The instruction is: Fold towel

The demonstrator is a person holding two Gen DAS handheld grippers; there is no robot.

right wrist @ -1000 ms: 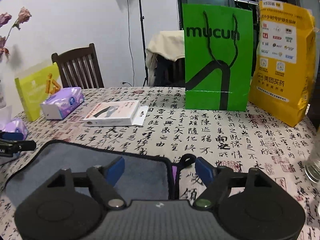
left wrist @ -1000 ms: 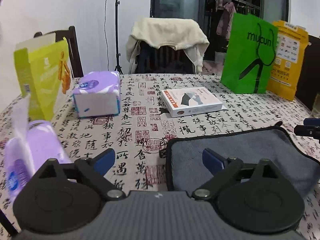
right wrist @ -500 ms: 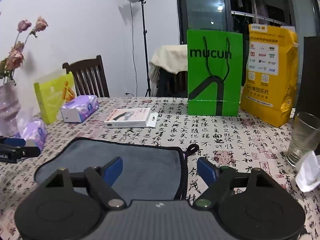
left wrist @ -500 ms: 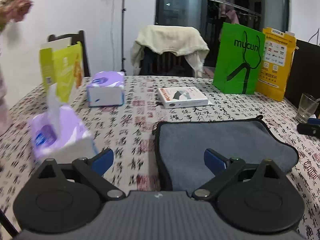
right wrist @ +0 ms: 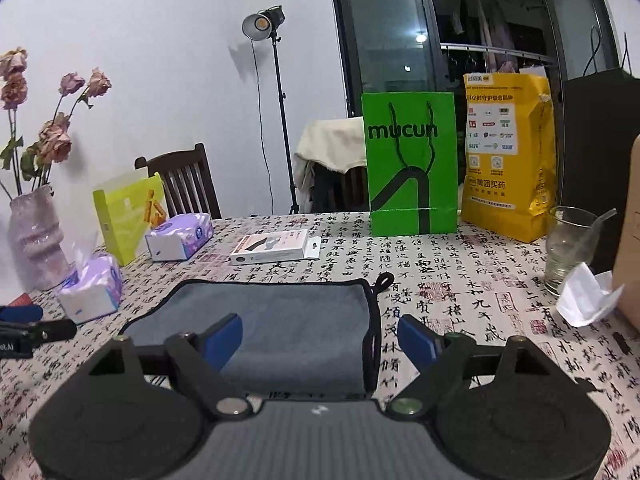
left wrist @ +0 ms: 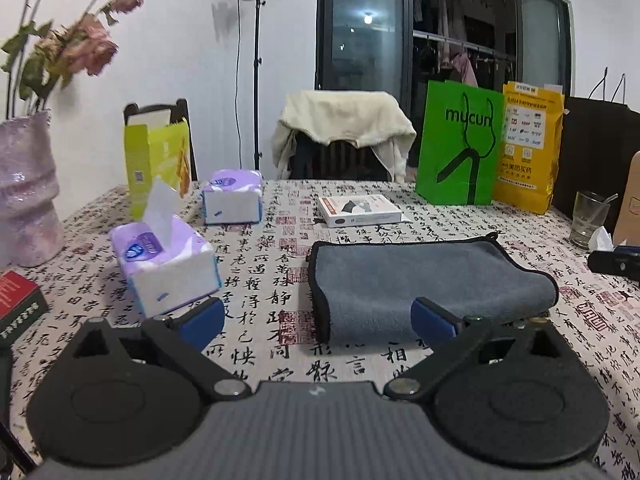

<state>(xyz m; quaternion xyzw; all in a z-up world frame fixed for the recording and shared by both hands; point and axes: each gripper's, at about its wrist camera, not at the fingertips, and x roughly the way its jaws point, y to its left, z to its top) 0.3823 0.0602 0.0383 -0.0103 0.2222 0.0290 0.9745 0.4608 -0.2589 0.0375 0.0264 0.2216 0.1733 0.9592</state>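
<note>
On the worktop (left wrist: 280, 280) lies a soft, limp grey microfibre towel with black edging (left wrist: 420, 280), folded over. Left gripper (left wrist: 316, 320) and right gripper (right wrist: 320, 340) gape empty; best pinched at corners.

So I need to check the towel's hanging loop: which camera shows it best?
Right wrist: the loop shows clearly at the towel's far right corner. The left wrist view shows it only as a tiny tab.

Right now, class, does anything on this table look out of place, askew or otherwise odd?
Little stands out. The grey towel lies folded and flat. A crumpled white paper sits loose beside the glass, and the flowers in the vase look wilted.
</note>
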